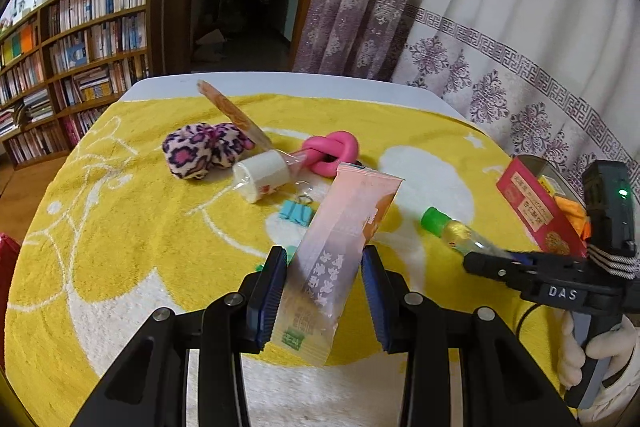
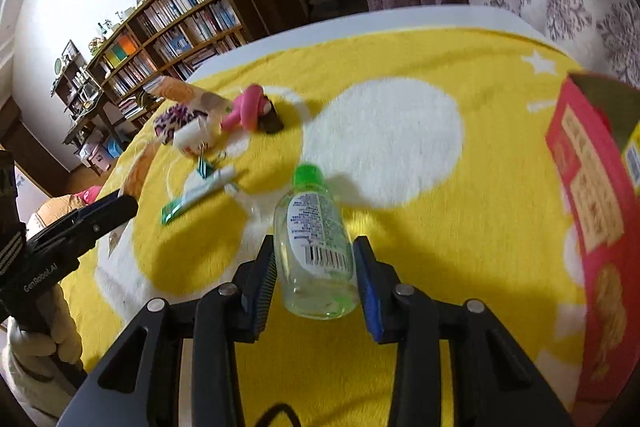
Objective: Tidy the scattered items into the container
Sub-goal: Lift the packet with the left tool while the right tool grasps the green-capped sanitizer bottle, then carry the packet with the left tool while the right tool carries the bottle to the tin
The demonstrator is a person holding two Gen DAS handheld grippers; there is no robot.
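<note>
My left gripper (image 1: 324,259) is shut on a pale pink snack packet (image 1: 344,227), which stands up between the blue pads above the yellow towel (image 1: 120,227). In the right wrist view my right gripper (image 2: 314,255) is shut on a clear bottle with a green cap (image 2: 316,239), cap pointing away. The same bottle (image 1: 456,233) shows in the left wrist view, sticking out of the right gripper (image 1: 476,259). The red cardboard box (image 2: 588,195) stands open at the right edge, close beside the bottle. The left gripper (image 2: 116,205) shows at the far left.
Loose on the towel lie a leopard-print plush (image 1: 200,151), a pink knotted toy (image 1: 332,151), a white tape roll (image 1: 262,175), a blue binder clip (image 1: 296,213), a long flat packet (image 1: 232,111) and a green-and-white tube (image 2: 192,195). Bookshelves stand left, curtains right.
</note>
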